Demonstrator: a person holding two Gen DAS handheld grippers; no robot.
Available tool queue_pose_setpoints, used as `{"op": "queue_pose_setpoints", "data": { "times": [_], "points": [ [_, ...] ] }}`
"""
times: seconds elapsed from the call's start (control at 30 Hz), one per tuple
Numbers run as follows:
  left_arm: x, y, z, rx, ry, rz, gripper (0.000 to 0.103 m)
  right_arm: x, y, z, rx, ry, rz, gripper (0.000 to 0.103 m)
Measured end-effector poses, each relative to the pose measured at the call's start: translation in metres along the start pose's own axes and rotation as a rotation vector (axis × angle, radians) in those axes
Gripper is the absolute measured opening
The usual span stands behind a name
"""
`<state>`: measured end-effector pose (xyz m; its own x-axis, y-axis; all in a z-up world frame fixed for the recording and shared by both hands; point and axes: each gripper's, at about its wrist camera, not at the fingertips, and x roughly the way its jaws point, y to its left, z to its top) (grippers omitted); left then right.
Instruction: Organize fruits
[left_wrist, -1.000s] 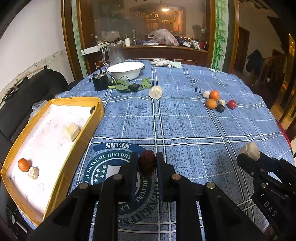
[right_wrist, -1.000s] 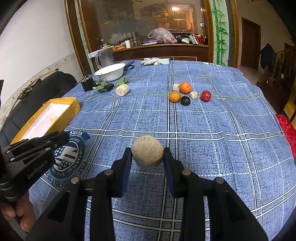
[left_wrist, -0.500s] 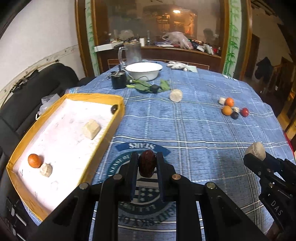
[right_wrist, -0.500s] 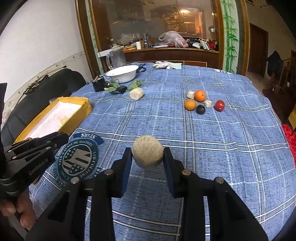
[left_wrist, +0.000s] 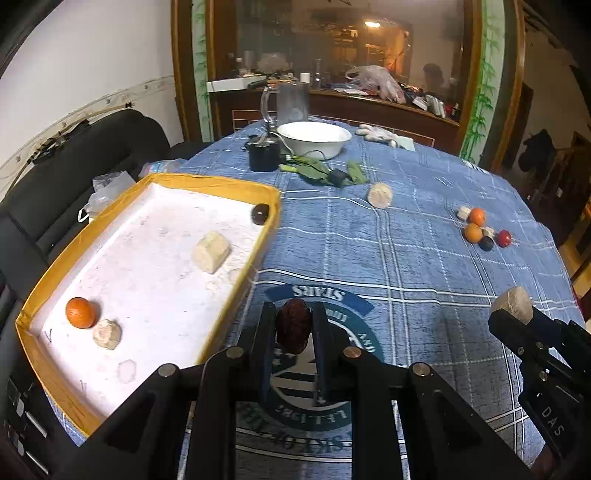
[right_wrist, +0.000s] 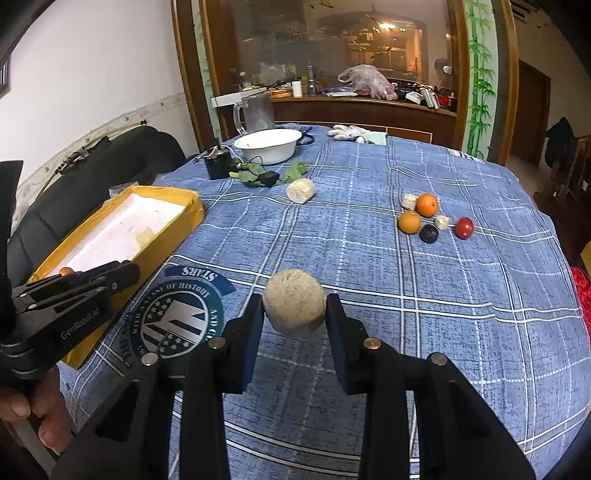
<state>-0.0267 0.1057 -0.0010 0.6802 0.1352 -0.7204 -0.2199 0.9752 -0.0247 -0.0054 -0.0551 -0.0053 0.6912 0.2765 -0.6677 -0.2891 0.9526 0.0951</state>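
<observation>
My left gripper (left_wrist: 293, 325) is shut on a dark red wrinkled fruit (left_wrist: 293, 325), held above the tablecloth just right of the yellow tray (left_wrist: 221, 184). The tray's white floor holds an orange (left_wrist: 80, 312), two pale lumps (left_wrist: 211, 251) (left_wrist: 107, 334) and a dark round fruit (left_wrist: 260, 213). My right gripper (right_wrist: 294, 308) is shut on a beige round fruit (right_wrist: 294, 306) over the middle of the table. A cluster of two oranges (right_wrist: 427, 204), a red fruit (right_wrist: 464, 227), a dark one (right_wrist: 429, 233) and small pale pieces lies at the right. Another pale lump (right_wrist: 301, 190) sits farther back.
A white bowl (left_wrist: 314, 138), a glass jug (left_wrist: 291, 101), a black box (left_wrist: 263, 155) with cable and green leaves (left_wrist: 314, 170) stand at the table's far side, with white gloves (left_wrist: 376, 132) behind. A black seat (left_wrist: 74, 166) is left of the tray. A hand (right_wrist: 33, 417) holds the left gripper.
The left gripper has moved left toward the tray with the dark red fruit; more of the tray now shows. The right gripper has also shifted left with the beige fruit.
</observation>
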Motion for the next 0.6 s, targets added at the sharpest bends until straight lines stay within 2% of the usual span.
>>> {"op": "queue_pose_setpoints", "data": {
  "times": [0.13, 0.3, 0.47, 0.6],
  "points": [
    [-0.006, 0.026, 0.004, -0.043, -0.021, 0.033, 0.018, 0.007, 0.014, 0.007, -0.025, 0.0, 0.021, 0.036],
    [-0.007, 0.079, 0.011, -0.128, -0.034, 0.134, 0.018, 0.021, 0.04, 0.023, -0.062, -0.003, 0.077, 0.036],
    [0.017, 0.133, 0.021, -0.187, 0.021, 0.23, 0.018, 0.044, 0.085, 0.043, -0.117, -0.001, 0.174, 0.036],
    [0.038, 0.163, 0.029, -0.222, 0.061, 0.278, 0.018, 0.069, 0.127, 0.057, -0.164, 0.016, 0.246, 0.036]
  ]
}}
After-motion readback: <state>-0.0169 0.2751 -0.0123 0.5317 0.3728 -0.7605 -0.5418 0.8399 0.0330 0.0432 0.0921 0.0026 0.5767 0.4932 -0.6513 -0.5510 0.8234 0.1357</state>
